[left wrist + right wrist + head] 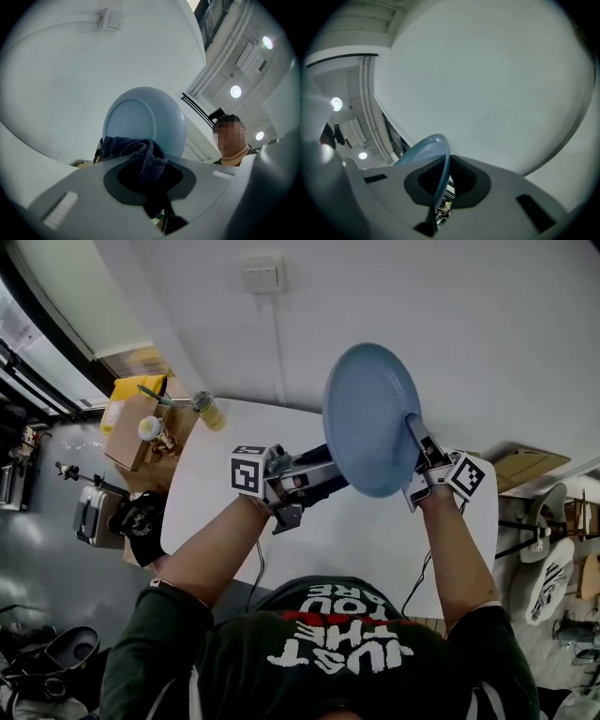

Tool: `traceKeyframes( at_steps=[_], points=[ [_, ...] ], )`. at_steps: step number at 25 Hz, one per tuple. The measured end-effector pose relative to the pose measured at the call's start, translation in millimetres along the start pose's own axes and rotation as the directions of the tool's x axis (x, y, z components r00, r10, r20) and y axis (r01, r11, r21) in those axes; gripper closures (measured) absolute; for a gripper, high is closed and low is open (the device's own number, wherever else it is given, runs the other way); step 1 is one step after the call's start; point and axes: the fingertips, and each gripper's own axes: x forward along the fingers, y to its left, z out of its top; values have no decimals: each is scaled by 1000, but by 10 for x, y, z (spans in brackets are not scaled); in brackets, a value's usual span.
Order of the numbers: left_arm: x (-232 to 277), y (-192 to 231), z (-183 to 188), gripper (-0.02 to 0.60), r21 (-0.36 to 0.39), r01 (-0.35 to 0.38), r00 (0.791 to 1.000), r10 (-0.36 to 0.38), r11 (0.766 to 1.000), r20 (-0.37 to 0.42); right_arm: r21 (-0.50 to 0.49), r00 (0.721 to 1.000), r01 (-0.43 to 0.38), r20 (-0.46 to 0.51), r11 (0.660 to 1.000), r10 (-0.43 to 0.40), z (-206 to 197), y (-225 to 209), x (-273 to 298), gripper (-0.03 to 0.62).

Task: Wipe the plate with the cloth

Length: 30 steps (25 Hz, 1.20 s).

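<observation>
A light blue plate is held up on edge above the white table. My right gripper is shut on its right rim; in the right gripper view the plate's thin edge runs between the jaws of that gripper. My left gripper reaches in from the left, its tips hidden behind the plate. It is shut on a dark blue cloth, bunched in the jaws of the gripper and lying close against the plate; whether the two touch I cannot tell.
At the table's far left corner stands a cardboard box of small items, with a yellowish jar beside it. A black bag lies on the floor to the left. A white wall with a switch rises behind the table.
</observation>
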Motion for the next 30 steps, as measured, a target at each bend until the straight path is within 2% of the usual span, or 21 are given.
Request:
traceKeyframes(
  at_steps=[3,6,11,15,19,21,25,30],
  points=[
    [-71,-40,42,531,10,-6,1000,5,1000,24,-10,1000,11,1,1000,-11,4,-51,-32,580],
    [-154,-95,182,532,29,-1,997,-1,1000,82,3,1000,14,-12,1000,-14,-46,-75,-55,580],
    [-270,-137,648,532,79,-24,980,8,997,197,16,996,-20,-84,1000,21,-293,10,-61,580],
    [-261,-136,954,531,65,-29,960,9,997,281,22,988,-55,-146,998,58,-536,167,-9,580],
    [-193,-38,1071,531,43,-31,947,16,999,321,13,981,-87,-176,996,87,-631,327,48,580],
    [-110,-5,1051,532,32,-23,952,12,999,306,6,978,-107,-179,994,106,-635,411,75,580],
    [95,103,889,532,0,-26,973,26,1000,228,6,978,-146,-151,989,145,-552,547,152,579],
    [257,162,578,532,-38,-7,993,12,999,117,8,986,-140,-91,990,140,-306,523,207,580]
  ],
)
